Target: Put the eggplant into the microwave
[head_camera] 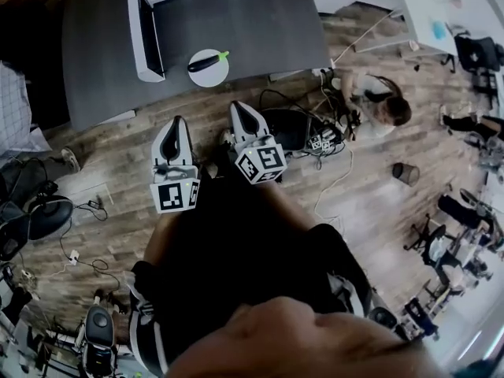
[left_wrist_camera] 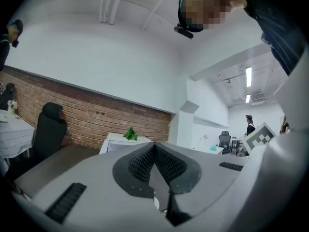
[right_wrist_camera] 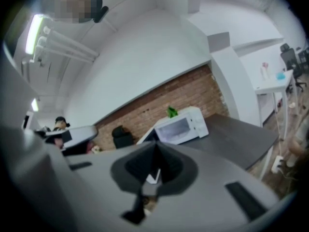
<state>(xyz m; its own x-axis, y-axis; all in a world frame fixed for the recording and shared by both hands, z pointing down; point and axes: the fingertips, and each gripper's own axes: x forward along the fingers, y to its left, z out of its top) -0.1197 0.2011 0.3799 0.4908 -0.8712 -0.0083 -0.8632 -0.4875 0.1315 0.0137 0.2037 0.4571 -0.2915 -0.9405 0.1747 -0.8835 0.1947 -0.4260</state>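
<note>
A dark purple eggplant (head_camera: 205,61) with a green stem lies on a small white plate (head_camera: 209,76) near the front edge of the grey table (head_camera: 260,30). The white microwave (head_camera: 146,30) stands at the table's left with its door swung open; it also shows in the right gripper view (right_wrist_camera: 182,124). My left gripper (head_camera: 178,120) and right gripper (head_camera: 238,105) are held over the wooden floor, short of the table, and both point towards it. Both are shut and hold nothing, with pads meeting at the tips in the left gripper view (left_wrist_camera: 154,144) and the right gripper view (right_wrist_camera: 155,144).
A person (head_camera: 379,105) crouches on the floor right of the table among cables (head_camera: 319,140). A small bin (head_camera: 405,172) and office chairs (head_camera: 445,211) stand to the right. A black chair (left_wrist_camera: 48,129) sits by the brick wall. A green plant (right_wrist_camera: 172,112) tops the microwave.
</note>
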